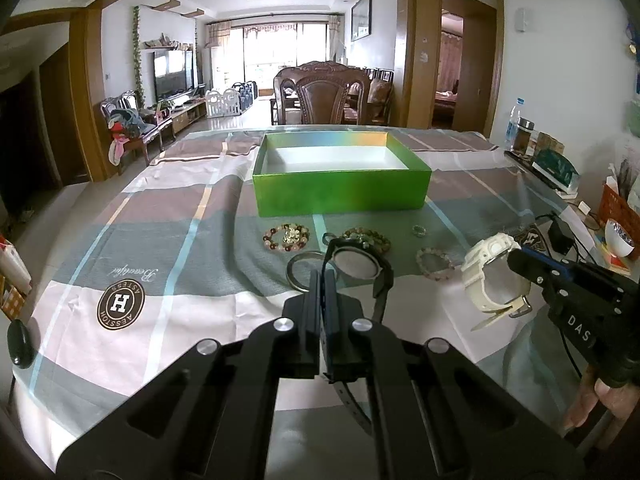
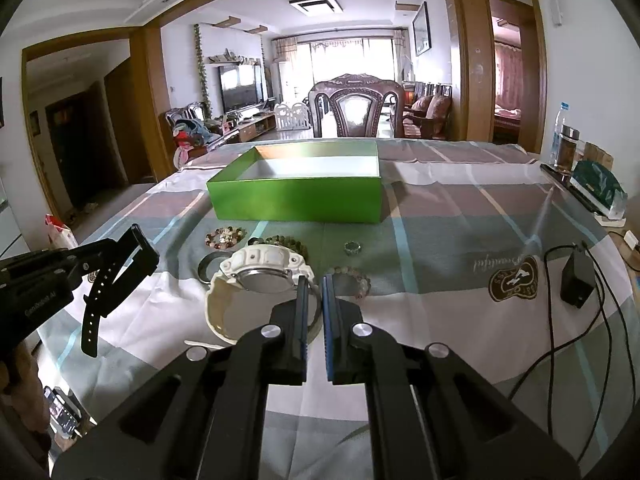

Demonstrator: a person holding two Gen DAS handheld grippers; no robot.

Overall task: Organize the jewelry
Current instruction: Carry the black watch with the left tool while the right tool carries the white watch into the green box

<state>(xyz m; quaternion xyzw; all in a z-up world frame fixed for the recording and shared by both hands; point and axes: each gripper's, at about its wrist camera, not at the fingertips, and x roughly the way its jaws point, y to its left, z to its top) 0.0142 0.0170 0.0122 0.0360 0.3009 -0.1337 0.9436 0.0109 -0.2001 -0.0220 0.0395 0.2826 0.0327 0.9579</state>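
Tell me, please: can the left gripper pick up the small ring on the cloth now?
Probably not yet. The left gripper is shut on the black watch, so its jaws are occupied. The ring lies uncovered before the green box.

The box (image 1: 342, 194) at twelve o'clock was bright green outside and white within. The cloth (image 1: 192, 240) over the desk carried broad checks of grey-green, dusty pink and white, crossed by thin pale-blue lines, with a brown round emblem (image 1: 121, 305) at eight o'clock. One watch (image 1: 494, 276) was cream-white, the other watch (image 1: 358, 268) black. The tongs (image 2: 314, 280) were black with blue pads. A bracelet (image 1: 286, 237) mixed pink, red and pale beads.
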